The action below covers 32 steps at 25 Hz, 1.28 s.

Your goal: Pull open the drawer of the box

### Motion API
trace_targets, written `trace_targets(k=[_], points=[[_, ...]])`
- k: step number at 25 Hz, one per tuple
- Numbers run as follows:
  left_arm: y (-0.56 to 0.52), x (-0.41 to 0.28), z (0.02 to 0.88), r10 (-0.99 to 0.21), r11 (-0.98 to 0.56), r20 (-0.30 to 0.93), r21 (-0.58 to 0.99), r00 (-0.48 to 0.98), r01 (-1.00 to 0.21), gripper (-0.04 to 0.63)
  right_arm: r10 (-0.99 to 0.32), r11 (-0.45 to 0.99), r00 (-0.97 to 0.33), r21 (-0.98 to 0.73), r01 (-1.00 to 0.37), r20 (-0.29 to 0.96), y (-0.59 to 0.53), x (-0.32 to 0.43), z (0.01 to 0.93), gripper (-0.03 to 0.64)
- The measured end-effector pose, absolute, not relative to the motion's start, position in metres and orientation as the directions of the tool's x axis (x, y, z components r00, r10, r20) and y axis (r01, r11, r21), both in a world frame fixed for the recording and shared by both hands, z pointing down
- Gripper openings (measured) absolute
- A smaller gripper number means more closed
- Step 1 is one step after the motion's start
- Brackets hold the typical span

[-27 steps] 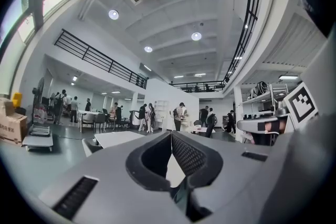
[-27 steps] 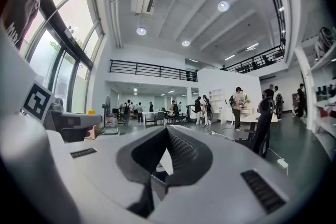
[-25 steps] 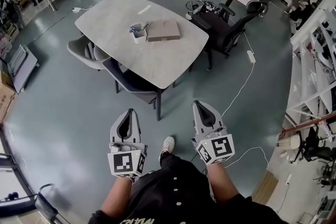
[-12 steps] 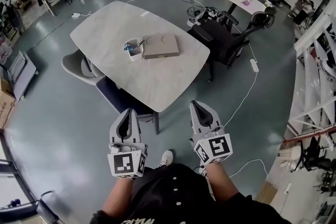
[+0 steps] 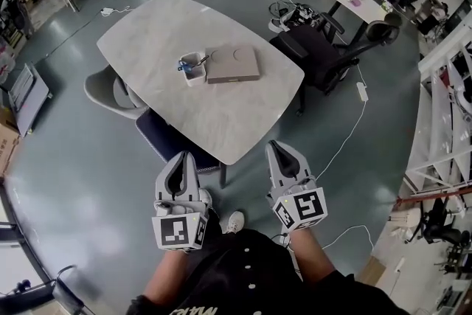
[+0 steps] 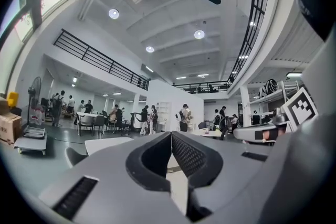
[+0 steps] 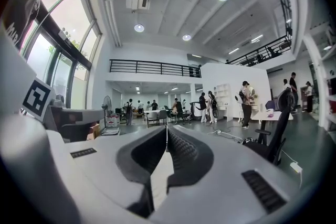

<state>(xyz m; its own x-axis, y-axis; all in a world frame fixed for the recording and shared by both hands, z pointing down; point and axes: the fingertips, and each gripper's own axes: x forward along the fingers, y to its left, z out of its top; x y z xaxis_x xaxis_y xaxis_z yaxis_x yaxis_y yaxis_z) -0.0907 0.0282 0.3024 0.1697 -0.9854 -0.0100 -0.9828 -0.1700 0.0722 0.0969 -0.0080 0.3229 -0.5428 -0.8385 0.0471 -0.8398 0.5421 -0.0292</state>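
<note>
Head view: holding left tongs [image 5: 181, 158] and right tongs [image 5: 279, 147] near, both pinched together, gripping nothing. Finding box [image 5: 232, 64] far off on the counter [image 5: 162, 22], just right of a small tub [image 5: 193, 68], well apart from both tongs. Judging task unstarted, awaiting reach, grip and pull on the drawer.

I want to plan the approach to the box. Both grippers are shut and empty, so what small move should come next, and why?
Probably step closer to the table. The box lies near its middle, well beyond the left gripper and right gripper, which appear only about level with the table's near corner.
</note>
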Motion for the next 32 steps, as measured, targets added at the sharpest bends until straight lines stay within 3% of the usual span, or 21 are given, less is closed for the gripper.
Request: trace_targets(k=[14, 32], points=[[-0.069, -0.12, 0.303, -0.951, -0.308, 0.002, 0.086, 0.309, -0.948, 0.015, -0.886, 0.46, -0.46, -0.018, -0.888, 0.052, -0.101, 0.04, 0.316, -0.002], [-0.122, -0.124, 0.334, -0.967, -0.23, 0.087, 0.107, 0.24, -0.967, 0.015, -0.855, 0.486, -0.484, -0.036, -0.873, 0.19, -0.172, 0.042, 0.378, -0.003]])
